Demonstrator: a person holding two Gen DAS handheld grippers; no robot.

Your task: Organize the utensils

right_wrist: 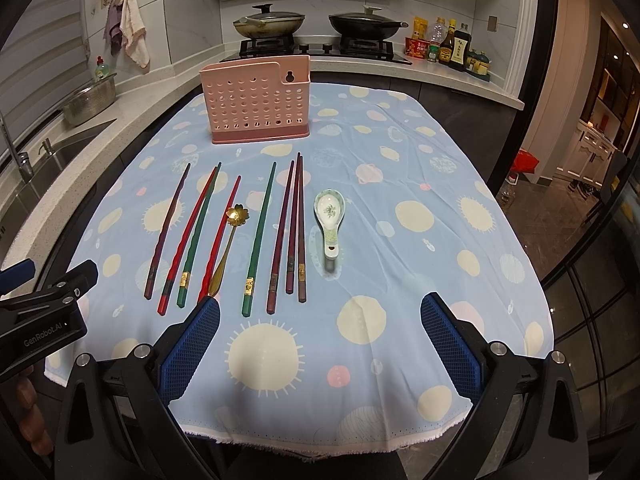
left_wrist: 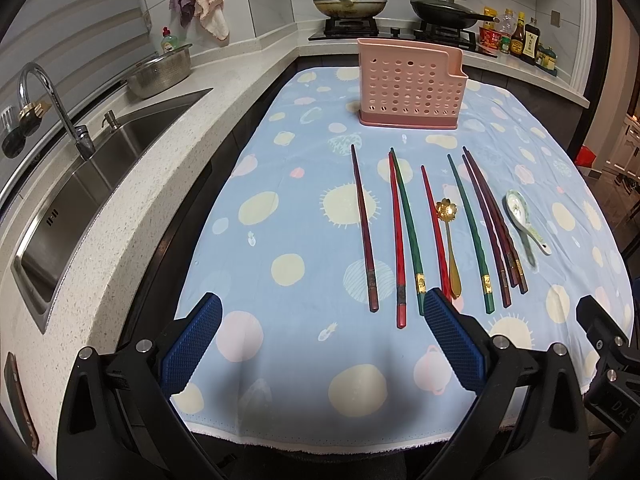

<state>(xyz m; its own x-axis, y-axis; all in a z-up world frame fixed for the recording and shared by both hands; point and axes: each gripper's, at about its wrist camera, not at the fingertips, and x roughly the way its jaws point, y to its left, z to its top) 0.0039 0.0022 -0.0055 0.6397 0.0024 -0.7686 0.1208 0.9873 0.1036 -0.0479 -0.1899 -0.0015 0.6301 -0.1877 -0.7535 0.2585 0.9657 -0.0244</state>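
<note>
Several chopsticks, red [right_wrist: 188, 240], green [right_wrist: 260, 240] and dark purple [right_wrist: 298, 228], lie in a row on the blue tablecloth [right_wrist: 400, 280]. A gold flower spoon [right_wrist: 230, 240] lies among them and a white ceramic spoon [right_wrist: 330, 220] lies to their right. A pink perforated utensil holder [right_wrist: 256, 98] stands upright behind them. It also shows in the left wrist view [left_wrist: 410, 84], with the chopsticks [left_wrist: 404, 232] and both spoons. My left gripper [left_wrist: 322, 312] is open and empty near the table's front edge. My right gripper [right_wrist: 320, 314] is open and empty, just in front of the chopstick ends.
A steel sink [left_wrist: 100, 168] with a tap and a colander [left_wrist: 160, 72] lies left of the table. A stove with two pans [right_wrist: 316, 24] and sauce bottles [right_wrist: 452, 46] stands on the back counter. The tablecloth hangs over the front edge.
</note>
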